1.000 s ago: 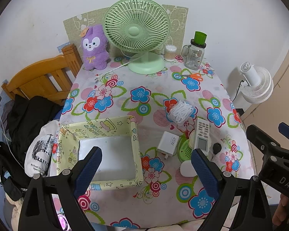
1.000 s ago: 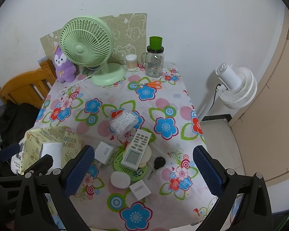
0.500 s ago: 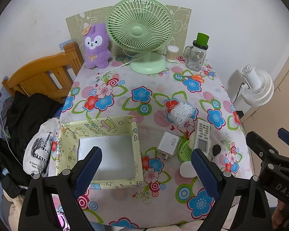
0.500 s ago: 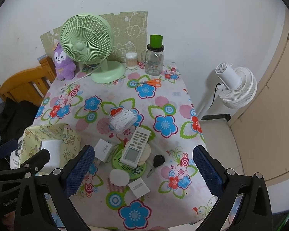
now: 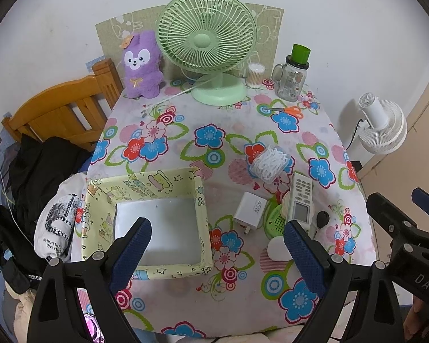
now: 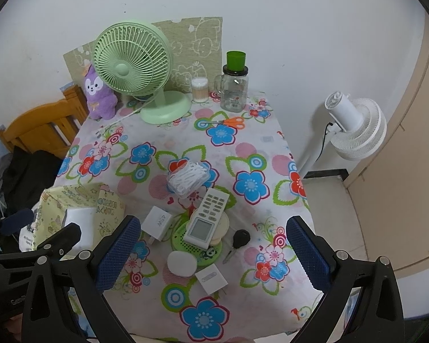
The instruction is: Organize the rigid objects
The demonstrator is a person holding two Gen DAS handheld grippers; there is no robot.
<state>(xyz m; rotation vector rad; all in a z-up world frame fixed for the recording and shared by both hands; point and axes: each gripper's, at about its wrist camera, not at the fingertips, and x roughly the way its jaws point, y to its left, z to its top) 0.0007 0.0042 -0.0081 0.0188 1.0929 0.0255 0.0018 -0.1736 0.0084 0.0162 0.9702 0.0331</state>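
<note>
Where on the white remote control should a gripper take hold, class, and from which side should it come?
Grip the remote control across its long narrow sides, near the middle, coming down from above. It lies face up, propped on a cream disc over the green disc, so its edges probably stand clear. The open right gripper hovers closest.

Both fisheye views look steeply down from above the near edge of the table [image 5: 243, 308] toward the back wall, each framed at the bottom by its own gripper's two blue-padded fingers. The left wrist view sits over the yellow box [image 5: 146, 220] at the near left; the right wrist view sits further right, above the remote [image 6: 207, 218]. Both share the flowered tabletop, the green fan [image 5: 207, 43] and the white standing fan [image 6: 354, 125], and each catches the other gripper at its edge.
</note>
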